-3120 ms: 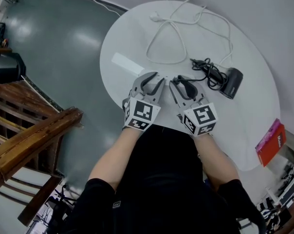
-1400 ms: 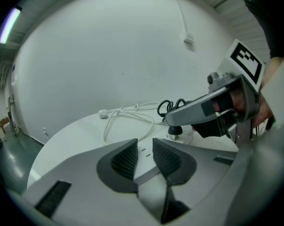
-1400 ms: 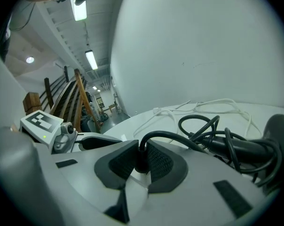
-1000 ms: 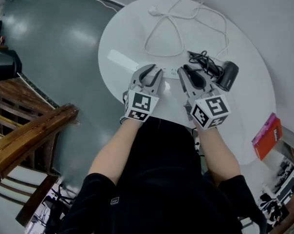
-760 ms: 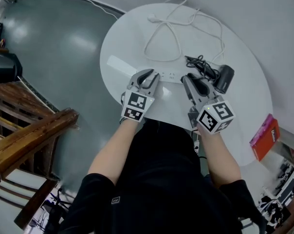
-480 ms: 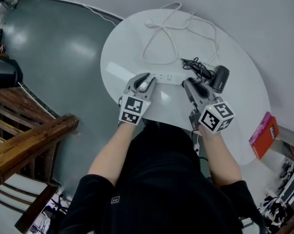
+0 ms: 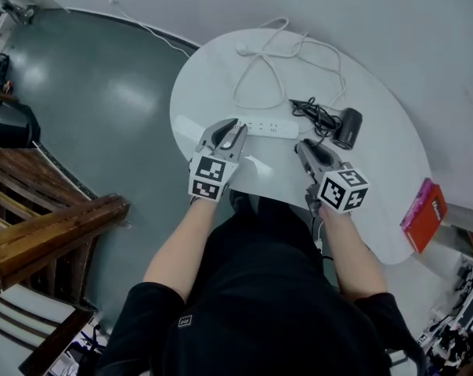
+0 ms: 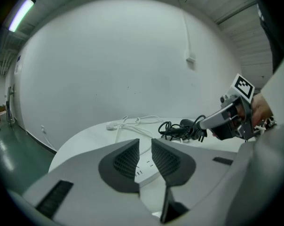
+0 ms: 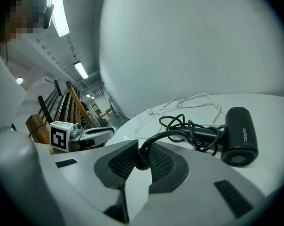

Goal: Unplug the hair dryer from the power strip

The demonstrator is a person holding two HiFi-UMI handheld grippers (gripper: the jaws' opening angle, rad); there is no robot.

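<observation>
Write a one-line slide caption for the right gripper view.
Right gripper clamps the plug; the hair dryer lies beyond.

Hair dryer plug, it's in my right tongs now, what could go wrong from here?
1. The right tongs grip the plug at its rounded cord end, so it might twist or slip out.
2. The cord lies tangled beside the hair dryer. Pulling the plug away may drag the dryer across the table toward its edge.
</observation>
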